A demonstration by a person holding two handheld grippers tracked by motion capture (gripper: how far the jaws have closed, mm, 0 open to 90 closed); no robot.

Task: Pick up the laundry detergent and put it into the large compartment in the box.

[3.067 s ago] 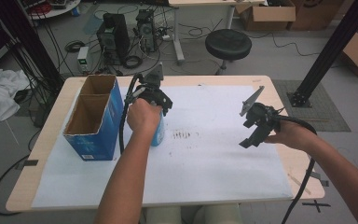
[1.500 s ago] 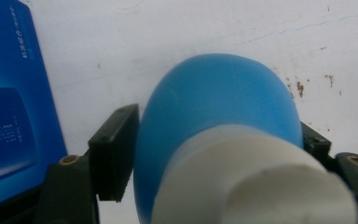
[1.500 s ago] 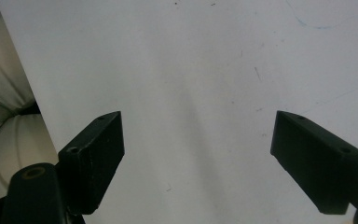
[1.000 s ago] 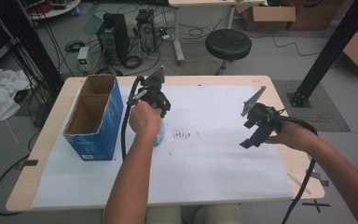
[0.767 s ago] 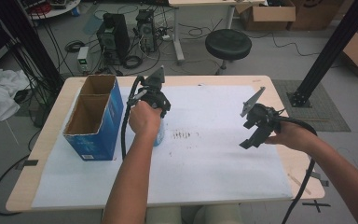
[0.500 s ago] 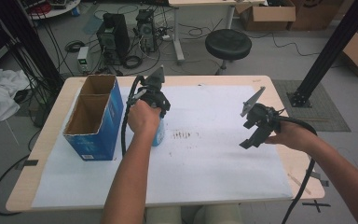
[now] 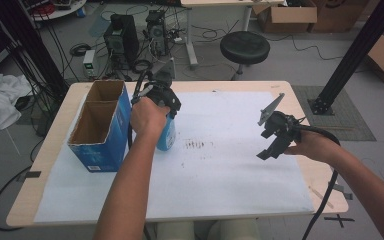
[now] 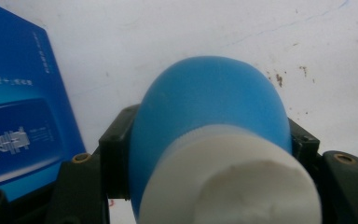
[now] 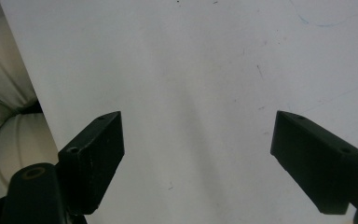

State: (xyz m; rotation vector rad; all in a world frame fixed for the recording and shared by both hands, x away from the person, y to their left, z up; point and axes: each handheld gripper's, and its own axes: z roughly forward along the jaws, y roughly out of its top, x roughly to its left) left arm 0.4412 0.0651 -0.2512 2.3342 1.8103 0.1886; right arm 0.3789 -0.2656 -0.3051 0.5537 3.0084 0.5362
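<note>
Bottle, blue plastic with a white cap [image 8: 214,154], now clamped between the fingers of the left gripper [image 7: 162,107], closed on its shoulders within the last second. Lifted a little against the earlier high views, just beside the open blue cardboard box [image 7: 100,125] over the white-papered bench [image 7: 230,170]. Probably headed for a box compartment. Right gripper [image 9: 198,154] idle, fingers wide and holding nothing.
</note>
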